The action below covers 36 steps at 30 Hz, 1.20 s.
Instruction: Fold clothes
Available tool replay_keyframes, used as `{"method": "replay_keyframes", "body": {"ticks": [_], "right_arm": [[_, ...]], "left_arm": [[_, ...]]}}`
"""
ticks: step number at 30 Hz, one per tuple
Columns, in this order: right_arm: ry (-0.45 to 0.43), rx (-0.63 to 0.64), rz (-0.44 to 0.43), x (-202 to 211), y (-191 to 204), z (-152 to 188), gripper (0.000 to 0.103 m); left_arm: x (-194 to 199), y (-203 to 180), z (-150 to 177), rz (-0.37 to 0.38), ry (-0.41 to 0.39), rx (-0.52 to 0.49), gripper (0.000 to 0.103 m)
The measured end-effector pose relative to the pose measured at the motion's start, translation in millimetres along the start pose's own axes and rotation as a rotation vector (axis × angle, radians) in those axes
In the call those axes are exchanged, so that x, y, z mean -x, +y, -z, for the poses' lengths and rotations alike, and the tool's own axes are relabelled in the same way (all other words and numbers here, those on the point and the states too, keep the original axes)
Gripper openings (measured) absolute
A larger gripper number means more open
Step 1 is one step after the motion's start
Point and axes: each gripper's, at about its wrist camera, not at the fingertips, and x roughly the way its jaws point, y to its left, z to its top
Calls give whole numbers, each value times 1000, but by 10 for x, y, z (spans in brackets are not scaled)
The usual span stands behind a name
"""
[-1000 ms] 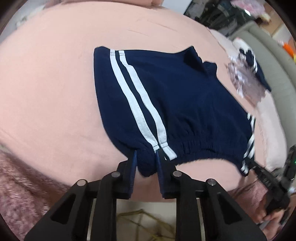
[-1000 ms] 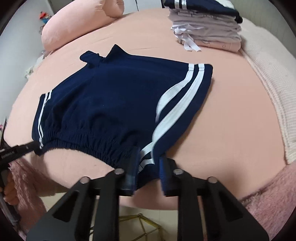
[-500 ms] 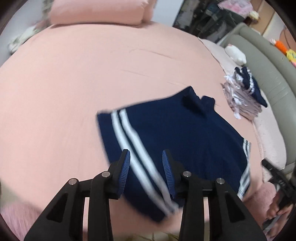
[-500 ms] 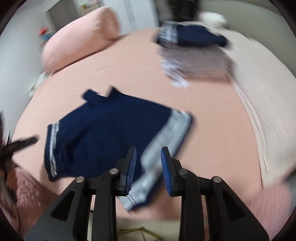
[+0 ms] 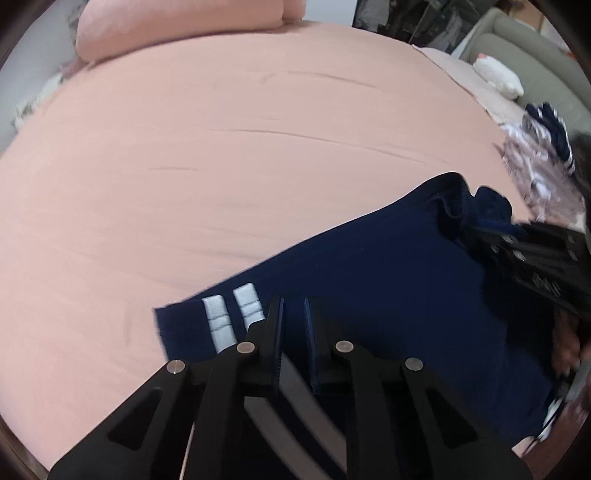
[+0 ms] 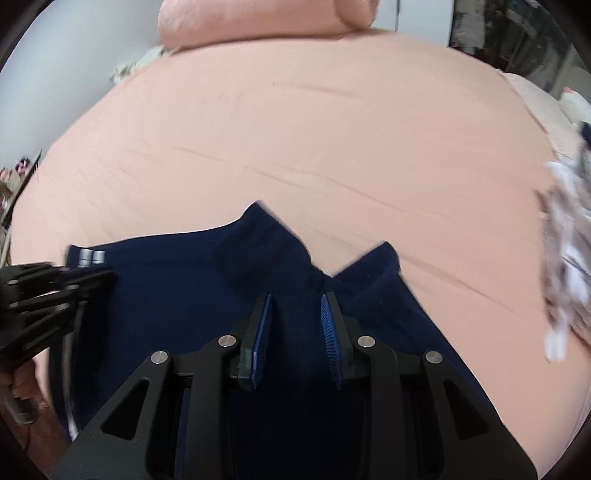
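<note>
A home bedroom, wide bed (image 5: 229,155) under a pink sheet, pink bolster pillow (image 5: 177,26) at its head, grey sofa (image 5: 517,55) alongside

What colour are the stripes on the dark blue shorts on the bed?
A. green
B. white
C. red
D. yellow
B: the navy blue cloth shorts lying on the peach-pink bed sheet show two white stripes at the hem corner, just beyond the left gripper.
</note>
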Motion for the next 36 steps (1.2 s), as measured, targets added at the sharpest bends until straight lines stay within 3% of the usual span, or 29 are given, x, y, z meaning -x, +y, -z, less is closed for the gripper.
{"method": "replay_keyframes", "body": {"ticks": [5, 9, 11, 15, 18, 21, 23, 24, 26, 29, 33, 36], "right_arm": [[-61, -40, 38, -111, -107, -185, 28], [-73, -121, 63, -165, -274, -265, 28], [-101, -133, 58, -57, -251, -191, 28], [-150, -140, 55, 218, -207, -44, 29], [-135, -177, 78, 537, -216, 103, 29], [-131, -223, 37, 987, -259, 472, 35], [-97, -235, 36, 1224, -289, 777, 35], [-80, -240, 35, 1325, -293, 927, 35], [-53, -246, 23, 1401, -229, 1211, 35], [-15, -274, 17, 1396, -99, 1689, 35], [-5, -302, 102, 1220, -6, 2087, 35], [24, -238, 163, 1158, 2, 2275, 34]], "left_arm": [[45, 243, -7, -29, -6, 104, 8], [163, 446, 58, 71, 1, 236, 14], [273, 409, 92, 114, -32, 229, 38], [356, 173, 67, 124, -81, 126, 38], [330, -66, 123, 176, -45, 56, 38], [451, -362, 257, 155, -46, -20, 38], [563, -472, 277, 88, -63, -1, 24], [611, -393, 265, 78, -62, 29, 22], [755, -310, 489, 141, -49, 88, 22], [855, -449, 783, 193, -25, 66, 23], [801, -643, 1072, 165, 19, -15, 23], [741, -673, 1104, 106, 41, -48, 25]]}}
